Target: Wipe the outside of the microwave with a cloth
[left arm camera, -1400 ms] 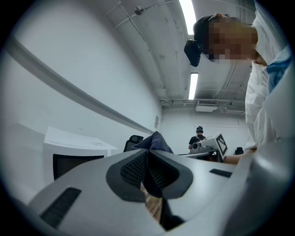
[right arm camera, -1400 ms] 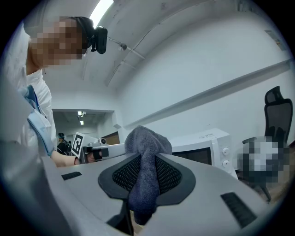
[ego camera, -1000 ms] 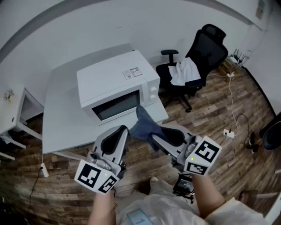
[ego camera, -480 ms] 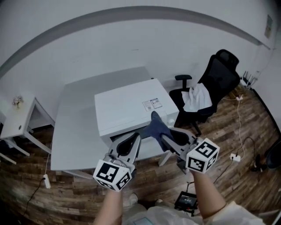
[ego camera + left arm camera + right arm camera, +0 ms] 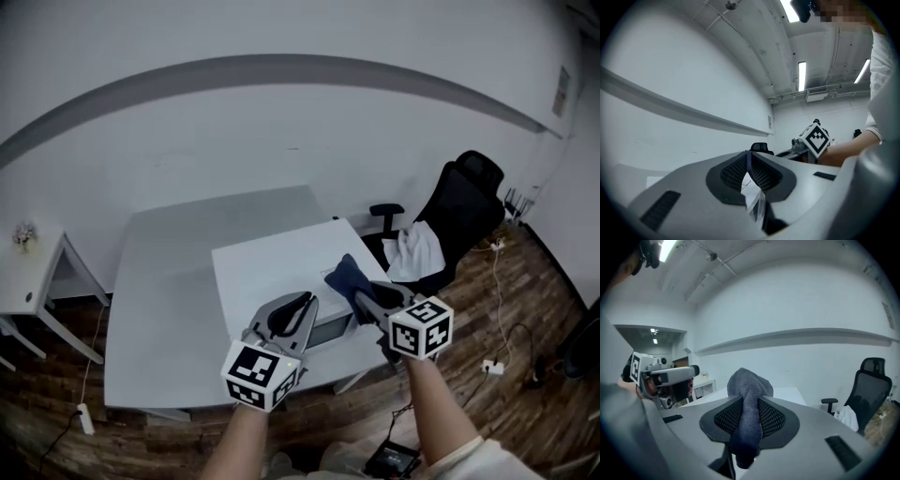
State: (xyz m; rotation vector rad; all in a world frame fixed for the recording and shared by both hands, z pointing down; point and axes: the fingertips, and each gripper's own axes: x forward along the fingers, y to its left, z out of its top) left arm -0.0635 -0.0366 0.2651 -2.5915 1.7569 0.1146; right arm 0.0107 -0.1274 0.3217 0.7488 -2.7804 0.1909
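Observation:
The white microwave (image 5: 272,272) stands on the grey table (image 5: 169,272) in the head view. Its top faces me, and a strip of its dark door shows below my grippers. A dark blue cloth (image 5: 347,276) is pinched in my right gripper (image 5: 362,296) and bunches up above the jaws over the microwave's front right corner. In the right gripper view the cloth (image 5: 748,394) hangs through the shut jaws. My left gripper (image 5: 302,302) hovers over the microwave's front edge, shut with nothing in it. Its jaws (image 5: 748,155) meet at the tips.
A black office chair (image 5: 464,220) with a white garment (image 5: 416,251) on its seat stands right of the table. A small white side table (image 5: 33,281) is at the left. A power strip (image 5: 82,418) and cables lie on the wooden floor.
Both grippers have moved from in front of the microwave door to above its front top edge. The cloth went along in the right gripper. The head view now takes in more of the wall.

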